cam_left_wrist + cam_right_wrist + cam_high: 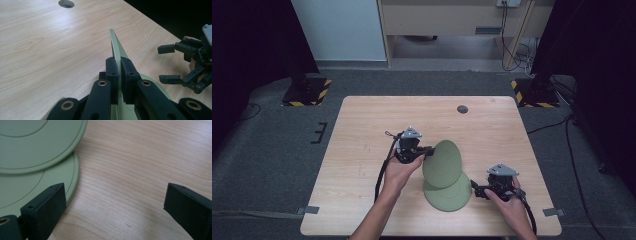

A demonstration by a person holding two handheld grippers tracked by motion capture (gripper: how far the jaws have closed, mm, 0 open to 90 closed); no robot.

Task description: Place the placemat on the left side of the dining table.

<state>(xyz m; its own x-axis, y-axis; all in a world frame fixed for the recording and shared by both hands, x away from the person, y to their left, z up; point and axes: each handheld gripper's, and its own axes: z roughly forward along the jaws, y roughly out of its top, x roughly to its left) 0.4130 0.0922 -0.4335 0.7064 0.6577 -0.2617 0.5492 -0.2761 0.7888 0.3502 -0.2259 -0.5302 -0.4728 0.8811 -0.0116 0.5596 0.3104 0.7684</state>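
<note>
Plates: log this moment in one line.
left gripper: shut on upper plate rim, tilted up | right gripper: open, beside lower plate | lower plate: flat on table

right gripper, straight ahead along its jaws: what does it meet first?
Probably the lower green plate: the open right gripper points at its rim, one jaw already beside it. Depth is unclear; the lifted plate sits just above.

High view: fixed overhead, facing forward and down on the whole pale wooden counter [362,150]. Left gripper view: low, close along its jaws, facing across the counter. Right gripper view: nearer, angled down. All share the stacked round green plastic plates [443,170].
</note>
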